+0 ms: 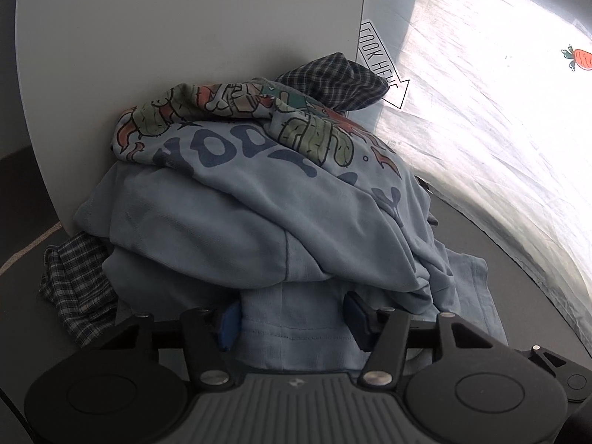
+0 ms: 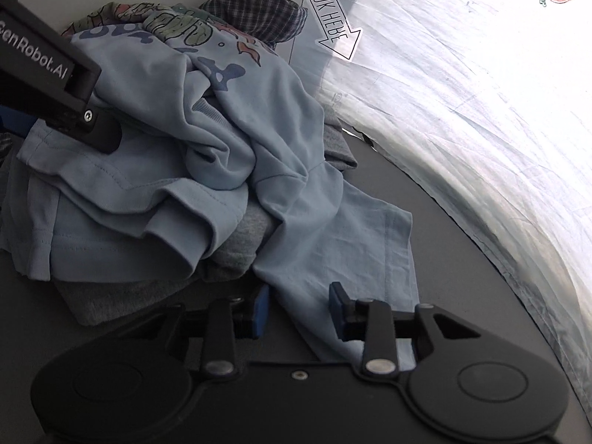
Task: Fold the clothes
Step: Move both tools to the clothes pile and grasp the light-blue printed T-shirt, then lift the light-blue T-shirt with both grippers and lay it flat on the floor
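Between the blue pads of the left hand-held gripper (image 1: pixel 292 320), a hemmed edge of the crumpled light-blue cotton T-shirt (image 1: pixel 259 199) was seen, the jaws standing wide on either side of the fabric without pressing it. The right hand-held gripper (image 2: pixel 298 309) was likewise found spread wide, with a loose light-blue sleeve or tail of that garment lying in the gap and running away from it toward the heap.

The T-shirt was piled directly ahead of both tools on the dark table (image 2: pixel 444 222), its bulk nearer the left one and up to the left of the right one. The loose tail's long axis was judged to run from the right gripper up into the pile, so the coming grasp was taken to turn on closing along that hem.

The garment was bunched, with a dark-blue lettered print and green-and-orange cartoon figures uppermost. A grey knitted cloth (image 2: pixel 236 248) was seen beneath it, and a dark checked shirt (image 1: pixel 333 77) behind, against a white board (image 1: pixel 185 37).
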